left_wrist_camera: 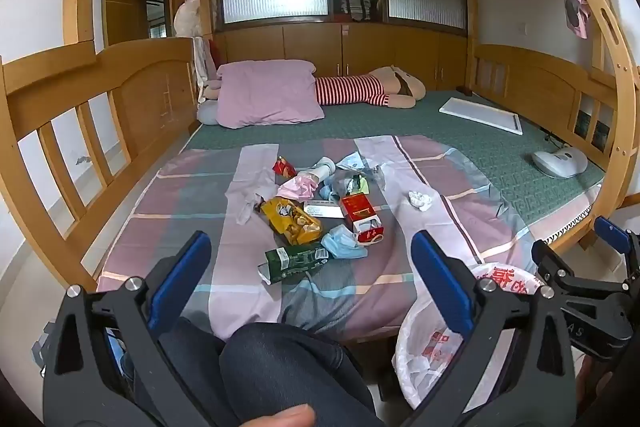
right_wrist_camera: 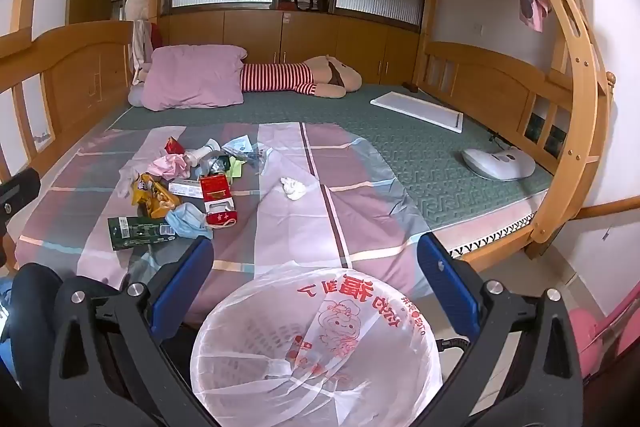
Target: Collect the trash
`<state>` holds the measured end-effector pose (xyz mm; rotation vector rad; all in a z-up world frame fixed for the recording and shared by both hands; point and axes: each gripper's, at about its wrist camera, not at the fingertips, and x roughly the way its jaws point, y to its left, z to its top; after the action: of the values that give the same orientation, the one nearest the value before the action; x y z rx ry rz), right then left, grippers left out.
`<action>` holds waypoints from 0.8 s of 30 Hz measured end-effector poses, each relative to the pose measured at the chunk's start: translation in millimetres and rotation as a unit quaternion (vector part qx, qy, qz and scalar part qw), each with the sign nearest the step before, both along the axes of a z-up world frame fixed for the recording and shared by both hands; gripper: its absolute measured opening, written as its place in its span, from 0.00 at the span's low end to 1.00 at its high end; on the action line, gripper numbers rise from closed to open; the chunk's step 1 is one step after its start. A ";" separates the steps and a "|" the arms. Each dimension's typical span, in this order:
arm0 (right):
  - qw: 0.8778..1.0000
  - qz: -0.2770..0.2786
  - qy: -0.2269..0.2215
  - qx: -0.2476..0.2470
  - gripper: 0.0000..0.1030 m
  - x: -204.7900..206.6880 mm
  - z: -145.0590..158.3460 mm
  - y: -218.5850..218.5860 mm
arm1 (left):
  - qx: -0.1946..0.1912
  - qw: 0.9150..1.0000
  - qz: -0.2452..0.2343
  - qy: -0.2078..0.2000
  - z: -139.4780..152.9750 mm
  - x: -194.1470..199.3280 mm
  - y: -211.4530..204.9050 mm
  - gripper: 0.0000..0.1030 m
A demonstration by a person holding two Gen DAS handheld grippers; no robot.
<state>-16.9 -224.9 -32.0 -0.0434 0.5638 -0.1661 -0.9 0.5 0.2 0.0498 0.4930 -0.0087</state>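
A pile of trash lies on the checked sheet (left_wrist_camera: pixel 192 195) of the bed: a green carton (left_wrist_camera: pixel 294 261), a blue face mask (left_wrist_camera: pixel 343 247), a yellow snack bag (left_wrist_camera: pixel 292 221), a red box (left_wrist_camera: pixel 360 215), a pink wrapper (left_wrist_camera: pixel 298 187) and a crumpled white tissue (left_wrist_camera: pixel 420 201) off to the right. The pile also shows in the right wrist view, with the green carton (right_wrist_camera: pixel 140 231) nearest and the tissue (right_wrist_camera: pixel 294 188) apart. A bin lined with a white printed bag (right_wrist_camera: pixel 316 343) stands at the bed's foot, empty. My left gripper (left_wrist_camera: pixel 310 267) is open above my knees. My right gripper (right_wrist_camera: pixel 314 269) is open over the bin.
A pink pillow (left_wrist_camera: pixel 268 93), a striped plush toy (left_wrist_camera: pixel 360 91), a white board (left_wrist_camera: pixel 480 115) and a white device (left_wrist_camera: pixel 560 161) lie on the green mattress. Wooden bunk rails (left_wrist_camera: pixel 100 99) line both sides, with a ladder (right_wrist_camera: pixel 568 67) at right. My dark-trousered knees (left_wrist_camera: pixel 280 367) are below the left gripper.
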 end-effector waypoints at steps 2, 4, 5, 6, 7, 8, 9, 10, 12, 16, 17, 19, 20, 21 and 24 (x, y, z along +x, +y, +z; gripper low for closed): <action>1.000 -0.001 -0.001 -0.001 0.97 -0.5 -0.4 -0.7 | 0.004 1.000 -0.001 0.003 -0.2 0.4 -0.7 0.97; 1.000 -0.001 0.000 0.000 0.97 -0.8 -0.9 -1.2 | 0.004 1.000 0.001 0.003 0.1 -0.6 0.0 0.97; 1.000 -0.002 0.000 -0.001 0.97 -1.0 -1.1 -1.1 | 0.004 1.000 0.001 0.003 0.4 -1.4 0.4 0.97; 1.000 -0.002 0.000 -0.001 0.97 -1.1 -1.4 -0.9 | 0.003 1.000 0.001 0.003 0.9 -2.4 0.6 0.97; 1.000 -0.002 0.001 -0.001 0.97 -1.2 -1.7 -0.3 | 0.003 1.000 0.001 0.002 1.2 -3.6 0.8 0.97; 1.000 -0.002 -0.001 0.005 0.97 -2.3 -1.5 -4.9 | 0.004 1.000 0.001 0.002 1.6 -5.0 0.9 0.97; 1.000 -0.002 -0.001 0.005 0.97 0.9 -2.8 -2.9 | 0.005 1.000 0.000 0.004 2.0 -4.2 -1.9 0.97; 1.000 -0.002 0.000 0.007 0.97 0.9 -2.7 -3.4 | 0.003 1.000 0.000 0.008 -0.9 0.3 -3.0 0.97; 1.000 -0.003 -0.001 0.005 0.97 2.2 -3.1 -1.5 | 0.002 1.000 -0.001 0.008 -0.7 -0.4 -2.7 0.97; 1.000 -0.004 -0.002 0.002 0.97 4.7 -4.0 5.6 | 0.001 1.000 -0.001 0.009 -0.3 -2.2 -0.3 0.97; 1.000 -0.005 -0.002 0.005 0.97 1.7 -2.6 -0.2 | 0.001 1.000 -0.001 0.009 -0.2 -2.7 0.7 0.97; 1.000 -0.004 -0.002 0.009 0.97 -0.8 -1.4 -5.7 | 0.005 1.000 -0.003 0.010 -5.9 -0.1 -6.3 0.97; 1.000 -0.004 -0.002 0.008 0.97 -0.6 -1.1 -5.9 | 0.005 1.000 -0.003 0.010 -6.1 -0.6 -6.4 0.97; 1.000 -0.004 -0.003 0.009 0.97 -1.0 -1.1 -6.3 | 0.005 1.000 -0.003 0.010 -6.3 -1.1 -6.5 0.97; 1.000 -0.004 -0.002 0.010 0.97 -1.1 -1.1 -6.6 | 0.006 1.000 -0.005 0.011 -8.2 1.2 -8.1 0.97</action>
<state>-18.0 -231.5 -33.1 -0.0207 0.5607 -0.1672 0.3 -7.5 -8.1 0.0632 0.5148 -0.0152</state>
